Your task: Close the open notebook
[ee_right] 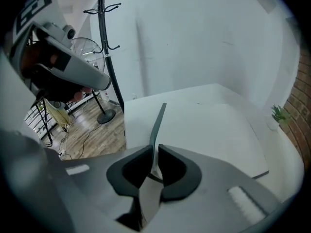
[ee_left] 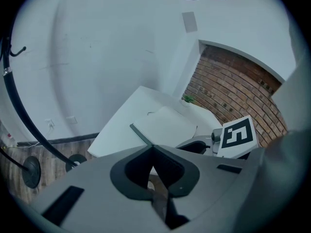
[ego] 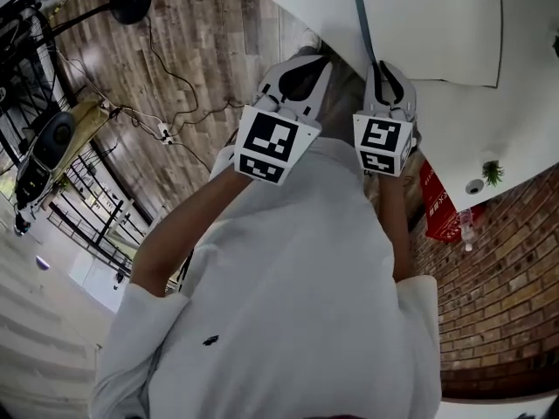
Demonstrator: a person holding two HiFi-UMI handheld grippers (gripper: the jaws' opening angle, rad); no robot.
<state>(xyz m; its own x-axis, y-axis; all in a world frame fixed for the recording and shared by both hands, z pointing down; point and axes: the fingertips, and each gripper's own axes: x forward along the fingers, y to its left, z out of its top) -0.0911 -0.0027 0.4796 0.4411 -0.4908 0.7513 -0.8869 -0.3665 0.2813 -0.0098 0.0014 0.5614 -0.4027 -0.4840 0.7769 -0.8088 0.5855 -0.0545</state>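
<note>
**Item: notebook (ego: 432,29), open, on white table (ego: 524,120).** White pages lie flat beyond the fingertips. Its dark cover (ego: 363,20) is raised on edge, running away from the right gripper's fingers.

**Right gripper (ego: 380,65).** Fingers are clamped on the near end of the cover. In the right gripper view the thin dark sheet (ee_right: 156,125) stands between the two pads (ee_right: 138,166), with the pages to the right of the fingers and bare table to the left.

**Left gripper (ego: 307,59).** Fingers are together, with nothing between them. It is just beside the right gripper and short of the table edge. The notebook sits ahead of the fingertips.

**Markings.** Each gripper carries a marker cube (ego: 272,144) with black-and-white square patterns. A red object (ego: 437,203) below the table bears white print too small to read.

**View differences.**
- The head view alone shows the red object, the wooden floor (ego: 201,51) and the person's white sleeves (ego: 288,278).
- The left gripper view (ee_left: 152,148) shows the right gripper's cube (ee_left: 238,135) to the right of its fingers.
- The right gripper view (ee_right: 154,152) alone shows a coat stand (ee_right: 103,28), far left of the fingers.
- A small plant (ee_right: 278,113) and the brick wall (ee_left: 233,91) show in all three views.
</note>
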